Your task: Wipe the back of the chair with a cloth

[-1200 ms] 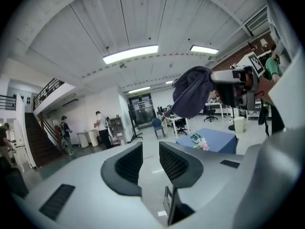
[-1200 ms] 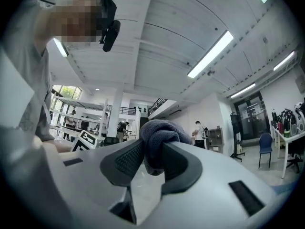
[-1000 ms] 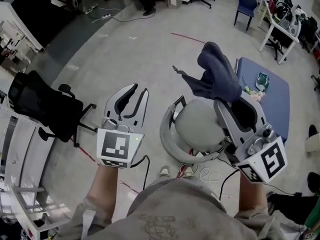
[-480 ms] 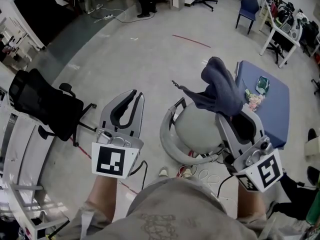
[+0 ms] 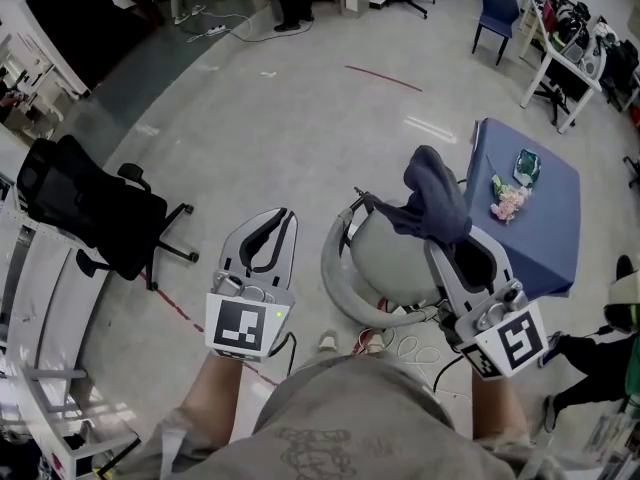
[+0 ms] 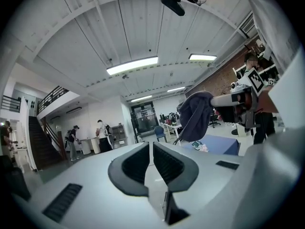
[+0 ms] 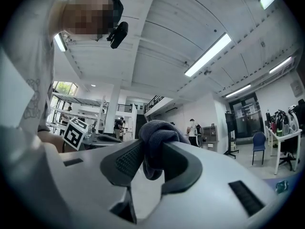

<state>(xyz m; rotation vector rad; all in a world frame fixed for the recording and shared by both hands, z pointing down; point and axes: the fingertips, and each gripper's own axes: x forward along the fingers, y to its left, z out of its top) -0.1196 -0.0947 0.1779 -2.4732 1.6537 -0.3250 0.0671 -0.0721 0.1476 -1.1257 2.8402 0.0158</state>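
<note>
A grey chair with a round seat (image 5: 390,258) and a curved backrest (image 5: 338,283) stands on the floor just ahead of me. My right gripper (image 5: 446,236) is shut on a dark blue cloth (image 5: 437,196), which bunches above the seat's right side. In the right gripper view the cloth (image 7: 159,128) is pinched between the pads of that gripper (image 7: 151,149). My left gripper (image 5: 283,216) hovers left of the backrest, apart from it. Its jaws are closing, with only a thin slit between them and nothing in it (image 6: 151,147). The left gripper view also shows the cloth (image 6: 193,116).
A black office chair (image 5: 90,213) stands at the left. A blue table (image 5: 535,218) with small items is right of the grey chair. Cables (image 5: 410,348) lie under the seat. A white table (image 5: 560,63) and a blue chair (image 5: 495,13) are farther back.
Both grippers have come down. The left jaws went from wide apart to almost together. The cloth has sunk closer to the chair's seat.
</note>
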